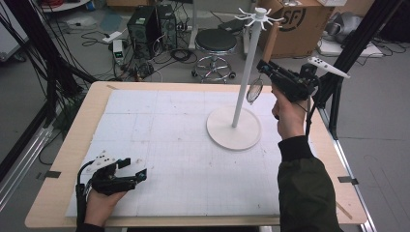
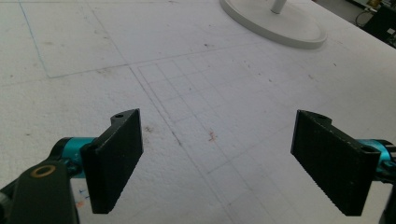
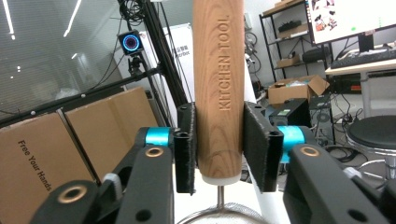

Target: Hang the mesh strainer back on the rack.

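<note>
The right gripper (image 3: 219, 154) clamped the strainer's wooden handle (image 3: 218, 88); the left gripper (image 2: 217, 158) rested open; the dangling mesh risked striking the rack pole (image 1: 244, 77).

Wooden table (image 1: 67, 159), white gridded mat (image 1: 183, 159) (lightly stained) covering it, round white stand base (image 1: 223, 133) on mat

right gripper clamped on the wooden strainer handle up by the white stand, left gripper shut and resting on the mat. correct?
Not quite: the left gripper is open, not shut. The left gripper view shows its jaws wide apart with bare mat between them. The rest holds: the right gripper is clamped on the wooden strainer handle by the white stand.
</note>
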{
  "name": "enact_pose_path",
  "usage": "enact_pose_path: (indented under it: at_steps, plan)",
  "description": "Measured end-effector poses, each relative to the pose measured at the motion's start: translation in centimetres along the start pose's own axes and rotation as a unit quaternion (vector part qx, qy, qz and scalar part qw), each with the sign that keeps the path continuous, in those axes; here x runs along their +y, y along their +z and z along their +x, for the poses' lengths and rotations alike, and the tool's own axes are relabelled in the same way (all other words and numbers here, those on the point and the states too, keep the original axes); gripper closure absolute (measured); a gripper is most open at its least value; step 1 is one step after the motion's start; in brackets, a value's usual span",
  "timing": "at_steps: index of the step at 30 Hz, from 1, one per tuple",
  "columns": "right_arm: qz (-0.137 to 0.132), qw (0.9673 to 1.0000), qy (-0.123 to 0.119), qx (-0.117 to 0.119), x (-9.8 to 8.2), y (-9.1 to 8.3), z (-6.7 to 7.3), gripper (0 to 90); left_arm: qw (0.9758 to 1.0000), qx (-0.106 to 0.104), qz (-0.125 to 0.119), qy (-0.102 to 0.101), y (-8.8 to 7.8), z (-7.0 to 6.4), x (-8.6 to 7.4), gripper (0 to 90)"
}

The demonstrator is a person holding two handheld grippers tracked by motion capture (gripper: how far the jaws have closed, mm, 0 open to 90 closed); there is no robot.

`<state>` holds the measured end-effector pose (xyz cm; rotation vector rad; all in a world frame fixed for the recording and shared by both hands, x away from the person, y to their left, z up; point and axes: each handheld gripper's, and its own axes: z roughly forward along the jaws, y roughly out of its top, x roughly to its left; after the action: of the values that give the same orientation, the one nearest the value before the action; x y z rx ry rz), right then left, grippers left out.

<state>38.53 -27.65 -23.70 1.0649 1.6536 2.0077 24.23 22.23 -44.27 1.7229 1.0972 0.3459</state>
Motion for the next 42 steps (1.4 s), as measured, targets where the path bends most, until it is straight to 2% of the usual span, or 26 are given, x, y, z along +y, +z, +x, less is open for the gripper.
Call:
enact_pose_path:
  at_steps: [1,5,8,14,19,22,28,36,42]
  plan:
    - [0.000,1.0000,0.003,-0.006,0.0,0.0,0.0,54.2,1.0000,0.000,0.000,0.000,0.0,0.0,0.0,17.3]
    - [0.008,0.9999,0.002,-0.011,-0.1,0.2,-0.3,54.3,1.0000,0.000,0.000,-0.002,-0.1,0.0,0.0,17.3]
    - [0.015,0.9996,0.004,-0.022,-0.2,0.2,-0.3,42.9,1.0000,0.001,0.000,-0.002,-0.1,0.0,-0.1,17.3]
    - [0.036,0.9987,-0.009,-0.035,-0.4,0.0,0.1,34.7,1.0000,-0.001,-0.001,0.000,0.0,0.0,0.0,17.3]
    - [0.039,0.9983,-0.022,-0.037,-1.4,-0.6,0.4,32.5,1.0000,-0.003,-0.001,0.004,0.1,-0.2,0.1,17.3]
    - [0.052,0.9978,-0.017,-0.039,-2.2,-0.8,0.2,31.8,1.0000,-0.005,0.000,0.005,0.3,-0.3,0.2,17.3]
    - [0.060,0.9973,-0.011,-0.040,-3.4,-1.2,-0.1,31.8,0.9999,-0.008,0.002,0.009,0.4,-0.5,0.2,17.3]
    - [0.067,0.9969,-0.006,-0.041,-4.2,-1.7,-0.2,30.8,0.9999,-0.008,0.000,0.010,0.4,-0.5,0.2,17.3]
    - [0.071,0.9969,-0.006,-0.035,-4.8,-2.2,0.0,26.5,0.9999,-0.010,-0.003,0.013,0.4,-0.7,0.3,17.3]
